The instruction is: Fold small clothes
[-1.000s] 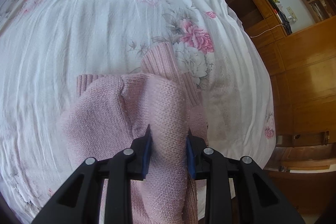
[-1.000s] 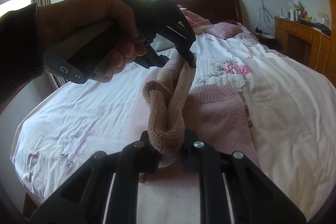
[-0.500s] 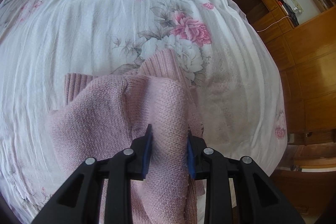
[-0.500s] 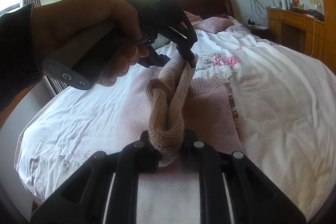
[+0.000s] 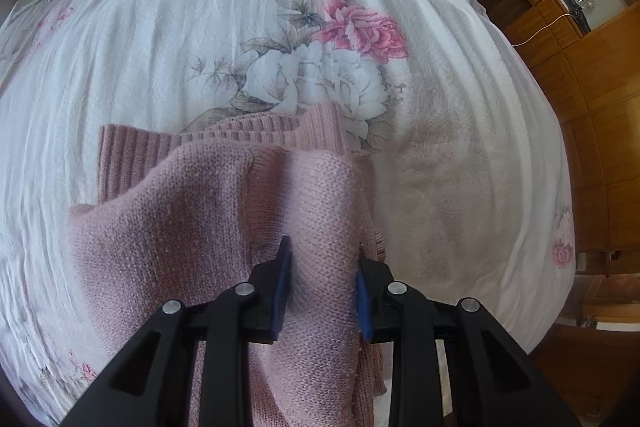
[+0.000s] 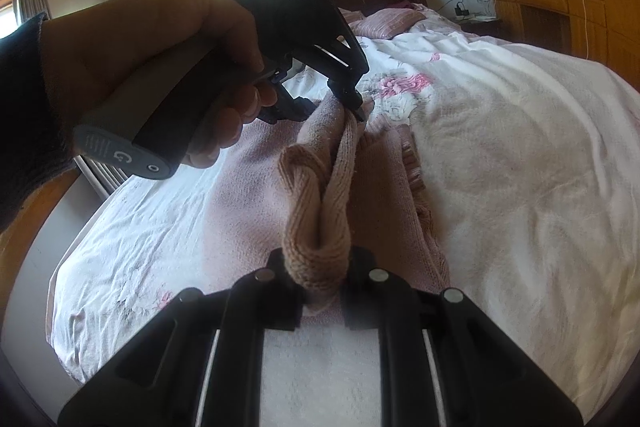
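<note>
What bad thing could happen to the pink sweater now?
Both tongs, left and right, pinch only small bunches of the pink sweater, so a bunch might slip out. The edge between them is twisted like a rope, so the fold may land crooked on the bedspread.
</note>
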Motion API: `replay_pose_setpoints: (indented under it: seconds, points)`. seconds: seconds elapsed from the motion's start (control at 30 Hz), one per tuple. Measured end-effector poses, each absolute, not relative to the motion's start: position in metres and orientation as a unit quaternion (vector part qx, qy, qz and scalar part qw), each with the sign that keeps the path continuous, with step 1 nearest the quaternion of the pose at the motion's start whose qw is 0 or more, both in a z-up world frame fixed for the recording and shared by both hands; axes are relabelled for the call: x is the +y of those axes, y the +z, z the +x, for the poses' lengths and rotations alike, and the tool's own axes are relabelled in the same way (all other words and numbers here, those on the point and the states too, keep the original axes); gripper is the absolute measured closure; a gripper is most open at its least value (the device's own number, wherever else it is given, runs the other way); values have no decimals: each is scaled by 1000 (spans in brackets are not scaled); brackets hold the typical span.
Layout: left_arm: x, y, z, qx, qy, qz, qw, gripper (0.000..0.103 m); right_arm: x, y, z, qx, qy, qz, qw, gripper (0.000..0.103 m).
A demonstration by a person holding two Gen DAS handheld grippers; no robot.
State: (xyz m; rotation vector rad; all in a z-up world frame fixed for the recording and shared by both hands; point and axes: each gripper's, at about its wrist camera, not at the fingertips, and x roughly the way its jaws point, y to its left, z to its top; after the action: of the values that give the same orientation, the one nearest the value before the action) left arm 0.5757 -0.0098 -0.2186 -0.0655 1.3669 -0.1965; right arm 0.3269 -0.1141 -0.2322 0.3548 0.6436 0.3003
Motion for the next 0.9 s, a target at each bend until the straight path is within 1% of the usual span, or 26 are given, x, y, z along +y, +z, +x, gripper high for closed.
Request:
replay_pose_setpoints:
  seconds: [0.1, 0.2, 0.23, 0.27, 0.3, 0.33, 0.37, 0.43, 0.47, 0.5, 0.57, 0.63, 0.67, 0.7, 0.8, 0.87, 0.9]
  points:
    - [-13, -229, 575, 629, -76, -33, 773, 75, -125, -245, 331, 327, 152, 201, 911, 91]
    - [-18, -239, 571, 623, -79, -41, 777, 71, -137, -262, 335, 343, 162, 237, 895, 91]
    - [-20, -239, 569, 617, -88, -47, 780, 64, -142, -268, 335, 348, 167, 250, 888, 91]
    - [-21, -238, 567, 609, -102, -58, 784, 54, -147, -275, 336, 353, 174, 265, 880, 90]
    - [-20, -236, 565, 601, -115, -70, 788, 49, -153, -282, 337, 360, 185, 282, 870, 88]
    - [-19, -232, 562, 593, -126, -82, 791, 42, -161, -290, 339, 366, 198, 305, 856, 85]
    - [-16, -229, 560, 586, -131, -91, 795, 33, -167, -296, 341, 371, 209, 327, 844, 77]
    - [-3, -217, 552, 564, -146, -121, 804, 27, -184, -305, 346, 377, 243, 376, 811, 69]
    - [5, -211, 547, 555, -157, -137, 806, 26, -190, -309, 350, 381, 260, 399, 792, 55]
    - [14, -205, 541, 545, -170, -153, 807, 26, -197, -312, 354, 385, 279, 422, 772, 45]
    - [34, -193, 523, 525, -194, -181, 809, 23, -203, -314, 364, 401, 301, 433, 749, 43]
    - [54, -184, 503, 512, -217, -195, 808, 19, -204, -311, 372, 410, 315, 422, 745, 42]
    - [63, -180, 493, 508, -227, -196, 808, 19, -202, -308, 376, 414, 319, 416, 744, 41]
    - [71, -178, 484, 504, -237, -198, 807, 19, -199, -306, 379, 418, 326, 410, 742, 38]
    - [97, -175, 458, 497, -260, -202, 802, 17, -190, -306, 393, 448, 328, 393, 733, 37]
    - [113, -179, 443, 497, -267, -208, 799, 16, -182, -308, 404, 467, 345, 395, 712, 39]
    - [120, -183, 438, 501, -267, -209, 797, 15, -177, -311, 410, 483, 350, 395, 698, 45]
